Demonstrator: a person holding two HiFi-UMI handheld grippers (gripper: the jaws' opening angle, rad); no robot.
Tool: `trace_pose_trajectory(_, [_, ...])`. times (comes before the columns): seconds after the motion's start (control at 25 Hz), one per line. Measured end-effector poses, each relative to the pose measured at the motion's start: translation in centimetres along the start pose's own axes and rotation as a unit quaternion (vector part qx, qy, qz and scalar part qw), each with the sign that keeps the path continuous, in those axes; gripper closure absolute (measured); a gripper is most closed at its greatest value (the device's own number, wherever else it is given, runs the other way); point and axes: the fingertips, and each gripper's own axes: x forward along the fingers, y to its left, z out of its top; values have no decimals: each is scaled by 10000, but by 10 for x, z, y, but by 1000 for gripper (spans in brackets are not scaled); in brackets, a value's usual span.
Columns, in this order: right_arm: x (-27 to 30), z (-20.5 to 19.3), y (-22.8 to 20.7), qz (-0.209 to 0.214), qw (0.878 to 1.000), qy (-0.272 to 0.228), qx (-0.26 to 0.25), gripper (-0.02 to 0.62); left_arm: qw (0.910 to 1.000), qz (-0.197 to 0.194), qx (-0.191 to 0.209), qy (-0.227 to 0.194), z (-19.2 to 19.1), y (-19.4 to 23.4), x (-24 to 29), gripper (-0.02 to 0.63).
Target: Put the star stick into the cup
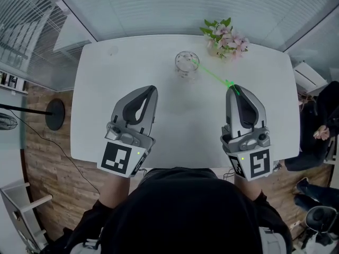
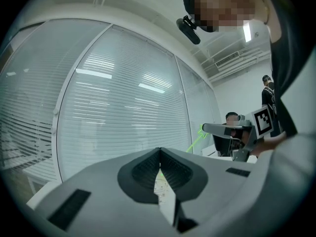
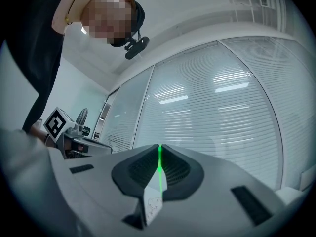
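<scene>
Blinds (image 1: 159,4) cover the glass walls around a white, round-cornered bench (image 1: 106,89) that stands on a wood floor (image 1: 47,157). A clear cup (image 1: 186,63) sits at the bench's far middle, with a bunch of flowers (image 1: 225,36) near it to the right. The right tongs (image 1: 233,88) are clamped on the green star stick (image 1: 212,74), which slants over the bench and reaches the cup's rim. The left tongs (image 1: 153,89) are closed on nothing.
</scene>
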Motion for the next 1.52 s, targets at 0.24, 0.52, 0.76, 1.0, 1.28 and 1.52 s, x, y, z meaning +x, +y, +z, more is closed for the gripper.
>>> trace_pose_trajectory(0.24, [14,-20,4,134,9998,118,-109,574,9998,116,-5,135,-9,7,-4,592])
trace_pose_trajectory(0.52, [29,-48,3,171,9994,251,-152,574,9995,217,5,242,-14,12,-7,592])
trace_pose_trajectory(0.76, [37,-79,2,147,9983,565,-52,574,9994,225,-68,268,-17,11,-5,592])
trace_pose_trajectory(1.0, [43,-99,1,176,9975,636,-254,574,9990,244,-32,371,-24,13,-8,592])
trace_pose_trajectory(1.28, [48,-116,2,193,9965,744,-336,574,9987,291,-32,420,-27,14,-10,592])
trace_pose_trajectory(1.52, [52,-123,2,160,9956,839,-383,574,9983,345,-30,464,-27,18,-13,592])
